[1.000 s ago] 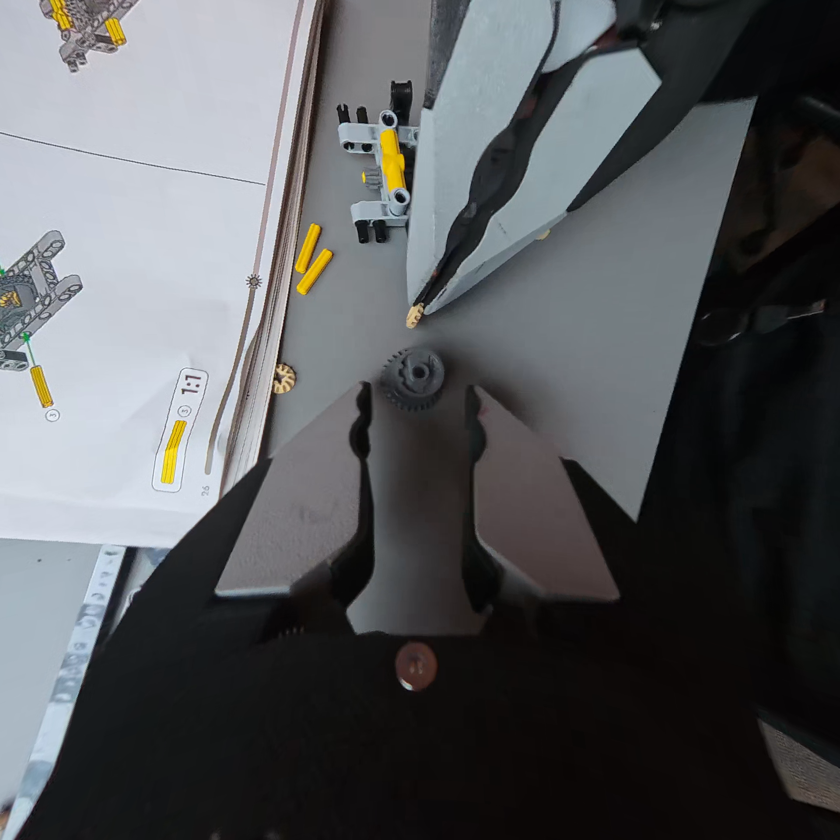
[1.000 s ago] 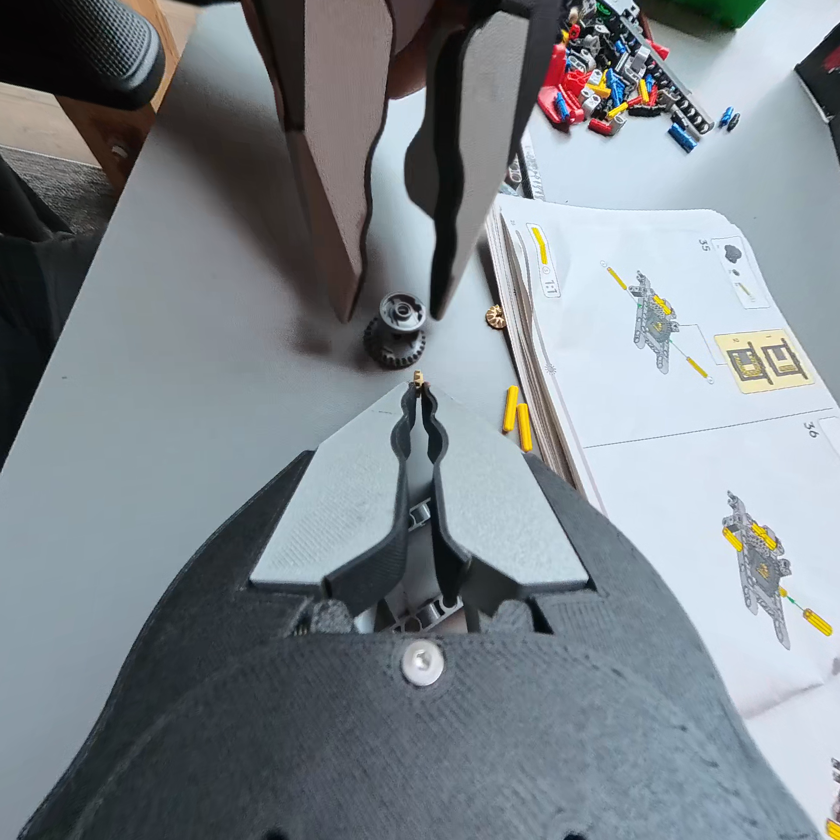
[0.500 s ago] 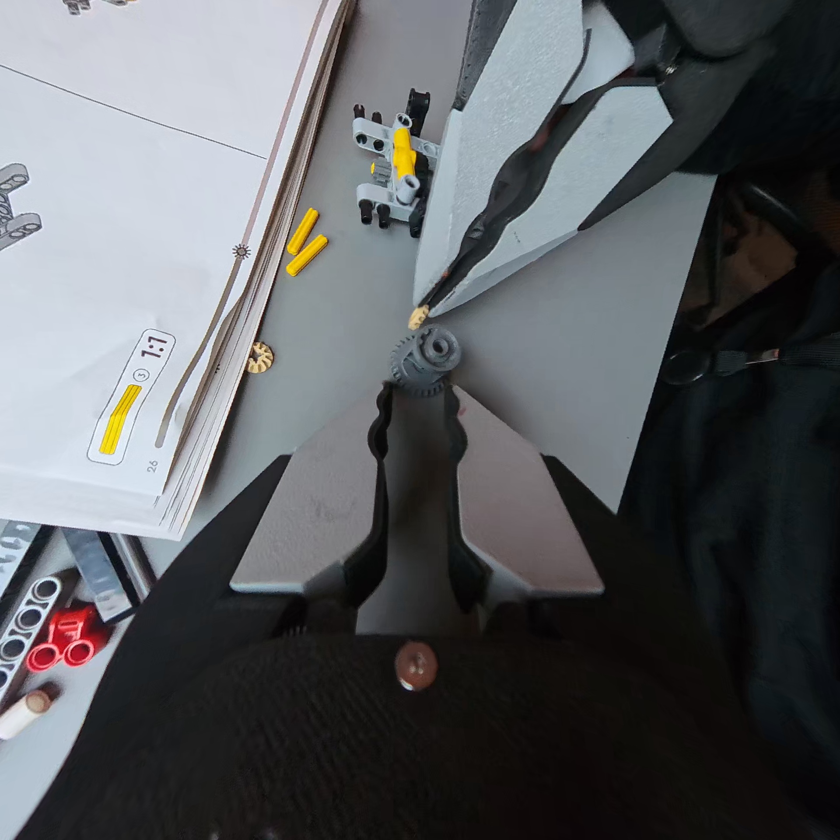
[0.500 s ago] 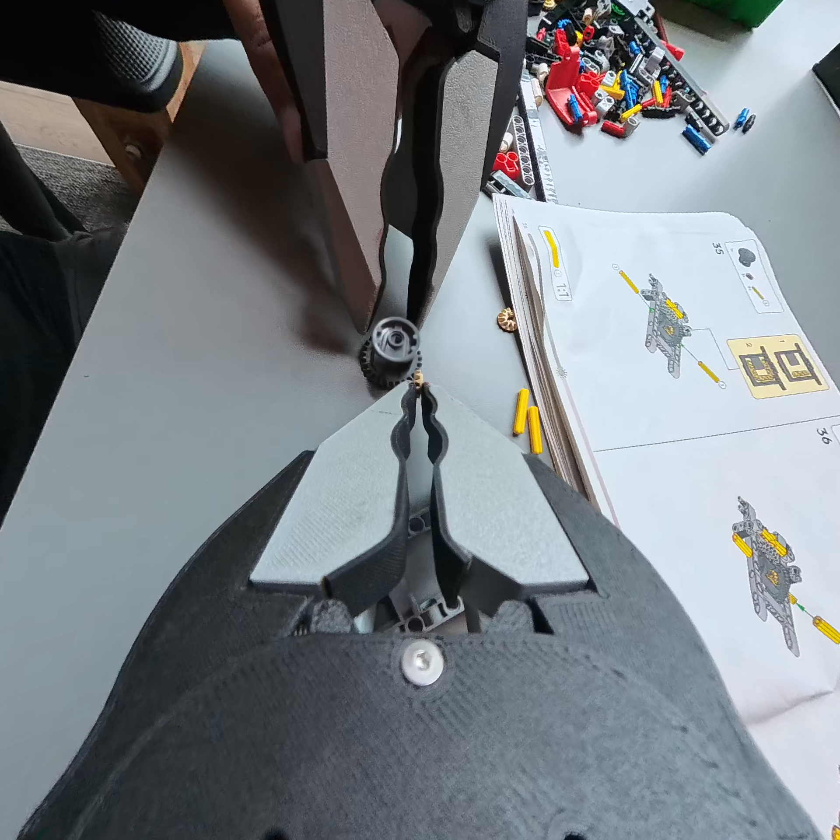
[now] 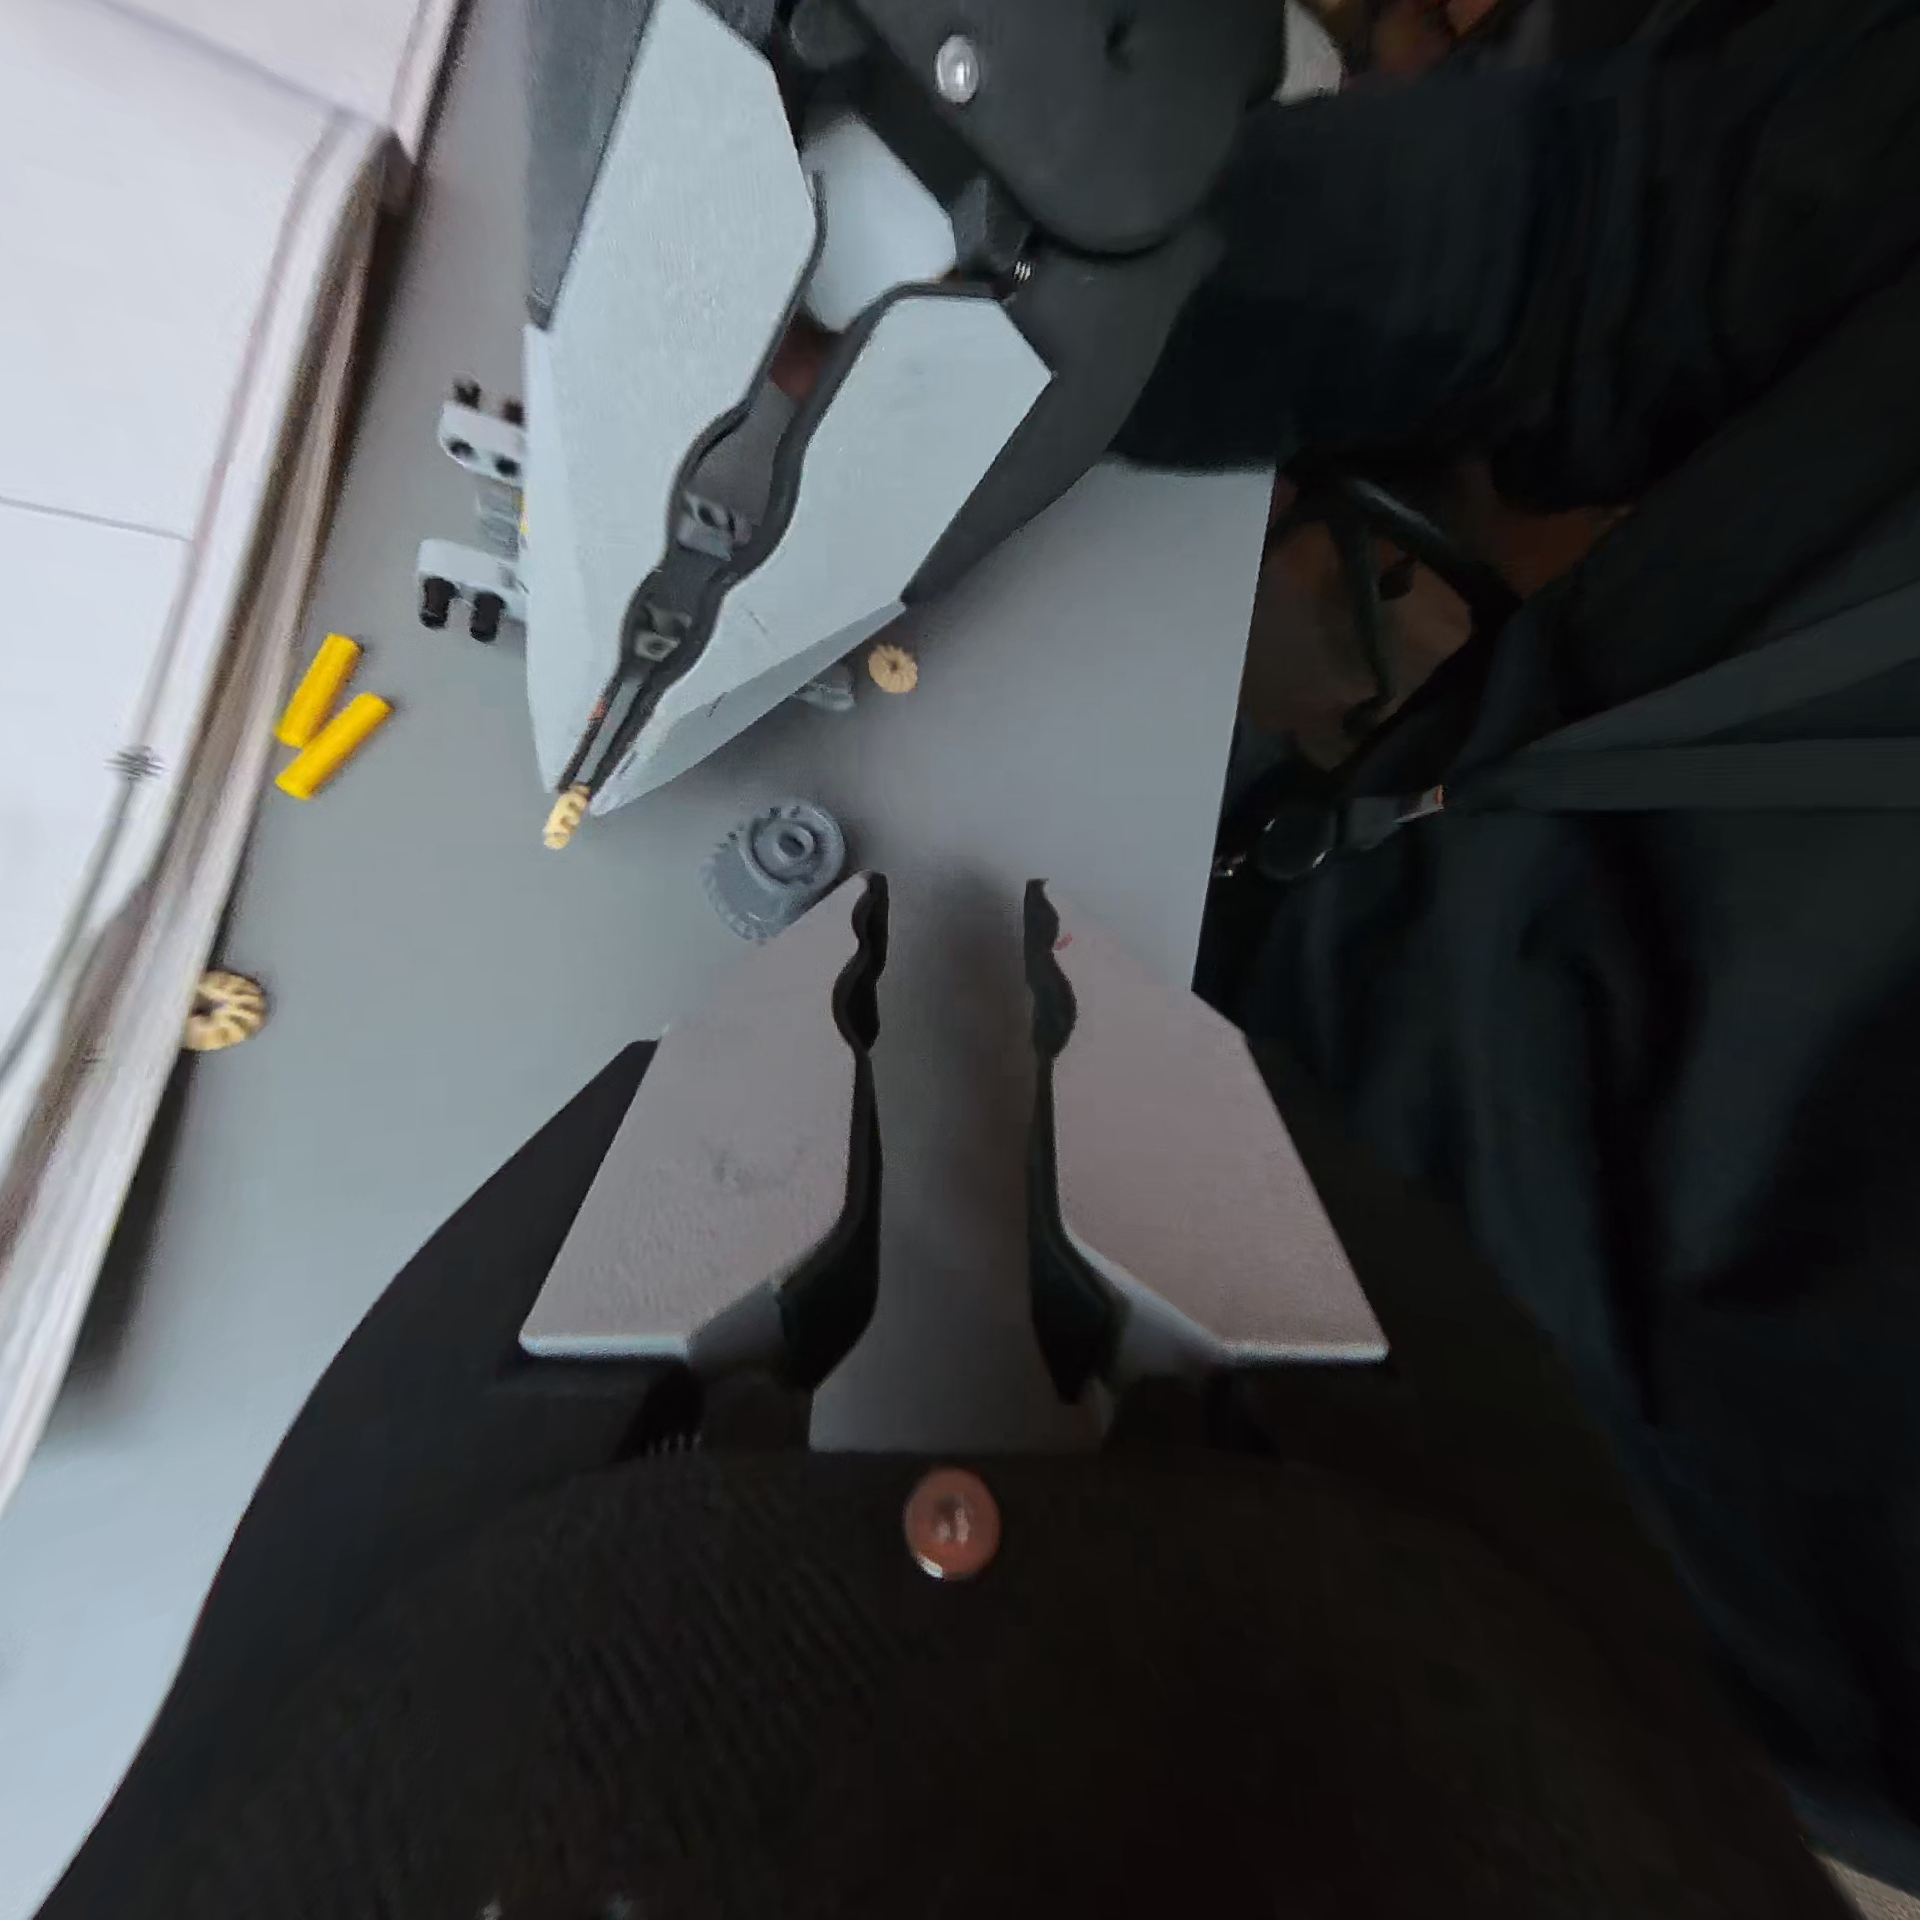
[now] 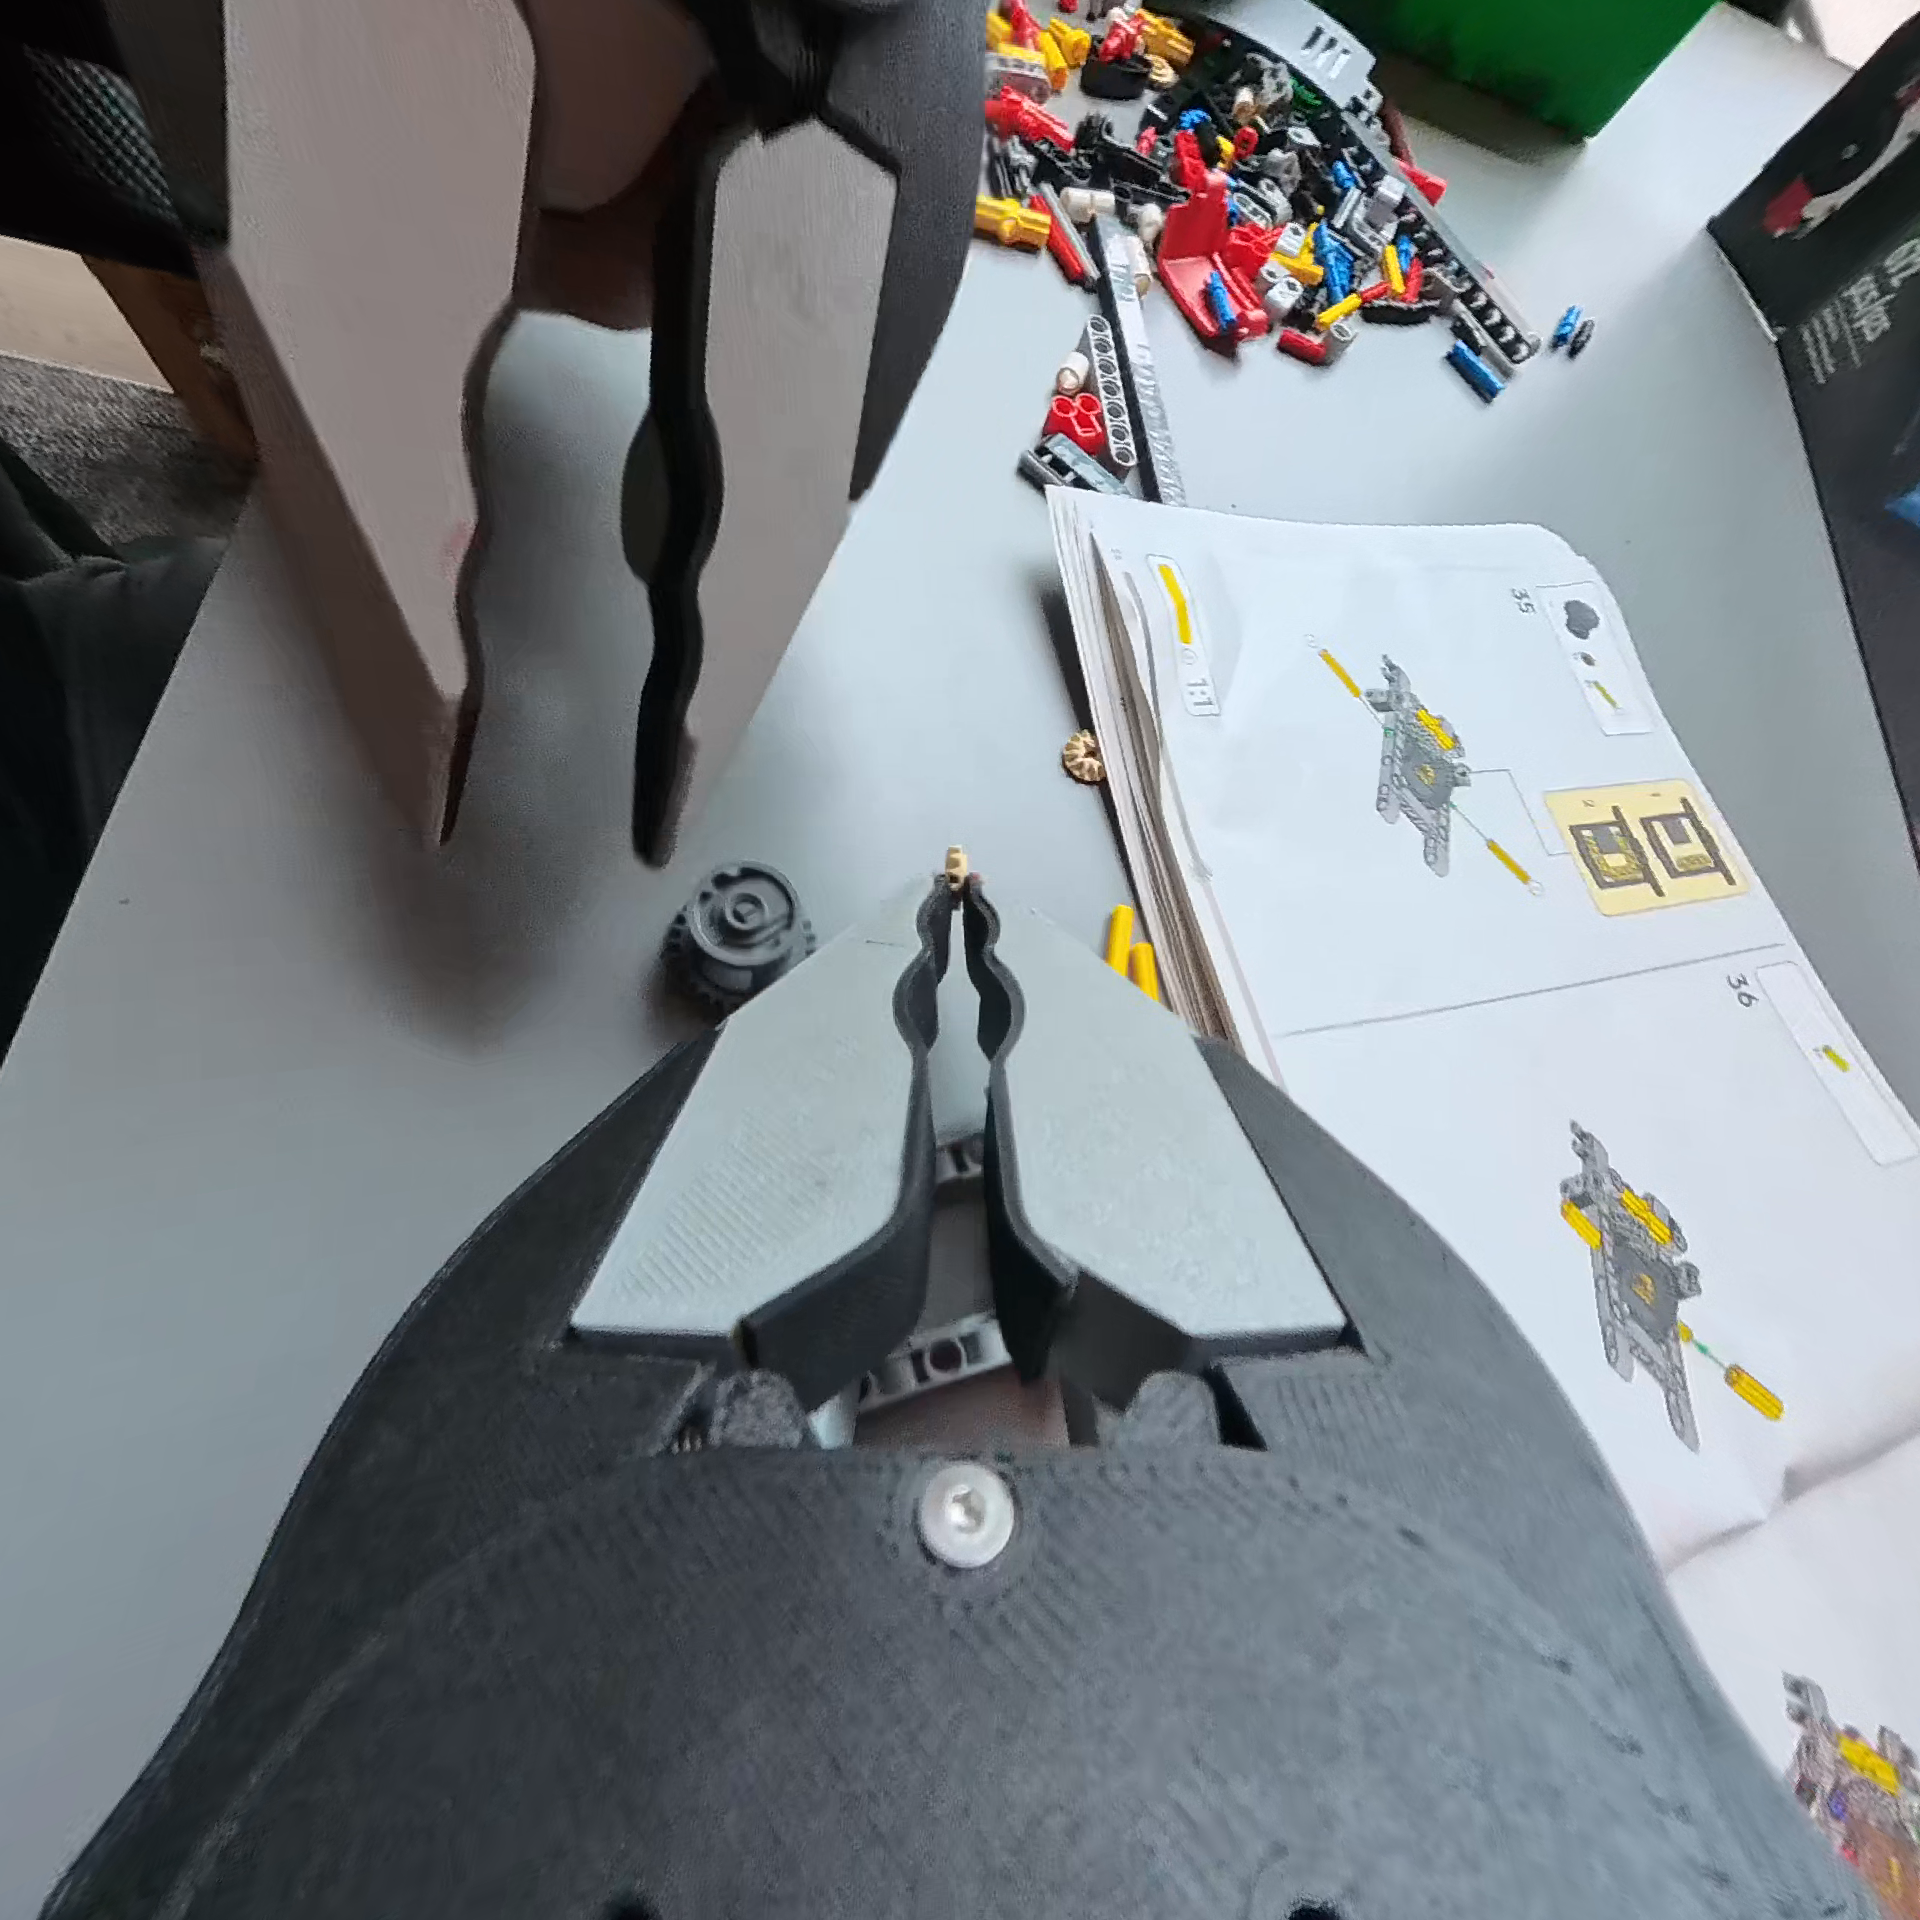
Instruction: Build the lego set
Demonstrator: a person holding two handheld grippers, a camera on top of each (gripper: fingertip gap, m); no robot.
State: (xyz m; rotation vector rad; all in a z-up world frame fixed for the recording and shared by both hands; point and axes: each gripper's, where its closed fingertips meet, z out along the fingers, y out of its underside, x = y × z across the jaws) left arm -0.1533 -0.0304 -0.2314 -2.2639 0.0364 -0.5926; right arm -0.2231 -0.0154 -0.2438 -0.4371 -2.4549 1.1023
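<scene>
Dark grey gear housing (image 5: 774, 868) lies flat on the grey table (image 5: 436, 1039), loose, just off the left finger of the left tool (image 5: 951, 896) — that tool is released, jaws apart with nothing between them, and the piece sits outside the gap, not in it. Right tool (image 6: 958, 891) is clenched on a small tan gear (image 6: 956, 860) that pokes out past its tips; in the left wrist view the gear hangs just above the table, near the housing but apart from it. Two yellow pins (image 5: 327, 715) lie side by side by the open instruction booklet (image 6: 1455, 790), a larger tan gear (image 5: 223, 1010) sits at the booklet's edge, another tan gear (image 5: 891, 667) just beside the right tool, and a light grey subassembly (image 5: 468, 520) is partly hidden behind that tool. Loose parts pile (image 6: 1247, 187) is far across the table. Likely step: seat the tan gear into the housing while the left tool steadies it. Risks: housing is ungripped, so any push from the gear slides or tips it; the tip pinch on the tiny gear is shallow, so a side load could twist it or pop it out; the housing is near the table edge; the left view is blurred, so exact clearance is unclear.
</scene>
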